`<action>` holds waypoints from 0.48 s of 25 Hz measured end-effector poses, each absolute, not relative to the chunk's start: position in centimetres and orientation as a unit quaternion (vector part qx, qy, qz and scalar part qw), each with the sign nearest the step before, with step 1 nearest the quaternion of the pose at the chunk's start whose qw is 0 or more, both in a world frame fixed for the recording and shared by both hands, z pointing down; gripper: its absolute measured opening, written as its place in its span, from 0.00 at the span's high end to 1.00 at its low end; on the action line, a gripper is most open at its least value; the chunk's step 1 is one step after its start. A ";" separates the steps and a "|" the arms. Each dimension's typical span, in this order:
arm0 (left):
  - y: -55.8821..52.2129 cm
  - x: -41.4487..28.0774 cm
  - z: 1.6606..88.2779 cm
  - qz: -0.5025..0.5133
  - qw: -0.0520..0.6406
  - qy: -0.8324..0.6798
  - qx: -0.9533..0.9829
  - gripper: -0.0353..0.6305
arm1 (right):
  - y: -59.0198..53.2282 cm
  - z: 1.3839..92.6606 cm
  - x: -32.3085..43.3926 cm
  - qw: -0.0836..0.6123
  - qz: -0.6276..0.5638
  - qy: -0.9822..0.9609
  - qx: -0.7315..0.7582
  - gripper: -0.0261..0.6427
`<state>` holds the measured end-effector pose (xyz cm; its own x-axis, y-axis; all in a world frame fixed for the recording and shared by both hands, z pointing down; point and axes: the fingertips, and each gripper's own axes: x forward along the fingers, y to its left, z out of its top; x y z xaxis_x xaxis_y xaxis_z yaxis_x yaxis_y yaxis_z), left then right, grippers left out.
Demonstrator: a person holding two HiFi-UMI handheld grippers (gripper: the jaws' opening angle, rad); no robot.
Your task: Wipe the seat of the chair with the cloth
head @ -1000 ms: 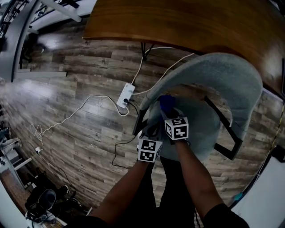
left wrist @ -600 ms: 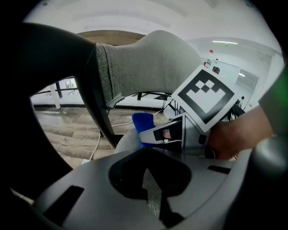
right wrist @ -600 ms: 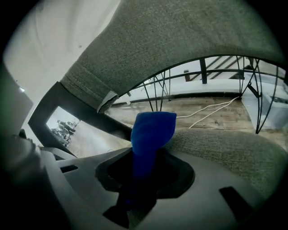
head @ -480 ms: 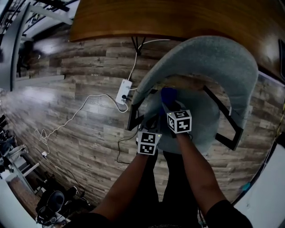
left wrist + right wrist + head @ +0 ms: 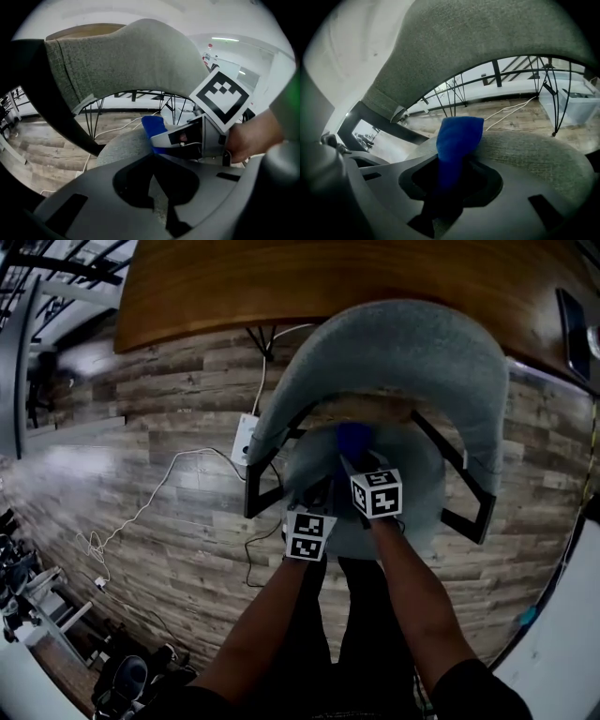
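Grey chair (image 5: 403, 352): blue cloth (image 5: 353, 439) on seat, right gripper (image 5: 357, 461) at it, left gripper (image 5: 319, 502) just left. Wooden table (image 5: 281, 277) far; power strip (image 5: 246, 437) on floor, left.

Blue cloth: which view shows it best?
Right gripper view: the blue cloth fills the centre, clamped in the right gripper, resting on the seat. Left gripper view shows one blue corner; head view only a small blue patch.

Head view looks steeply down on the chair (image 5: 422, 381); both gripper views sit close above its seat (image 5: 427, 507), facing the backrest (image 5: 487, 42) at 12 o'clock.
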<state>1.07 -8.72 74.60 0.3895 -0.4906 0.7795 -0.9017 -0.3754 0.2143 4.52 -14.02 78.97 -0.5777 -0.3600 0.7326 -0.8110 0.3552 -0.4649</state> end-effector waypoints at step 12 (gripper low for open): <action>-8.6 5.7 74.3 0.318 0.324 -0.418 0.787 0.94 | -13.9 79.3 12.2 0.268 0.422 -0.753 0.428 0.76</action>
<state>5.72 -8.60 74.33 0.4484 -0.4517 0.7713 -0.8637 -0.4410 0.2439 12.22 -13.89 79.35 -0.4899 -0.4174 0.7653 -0.8707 0.2768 -0.4064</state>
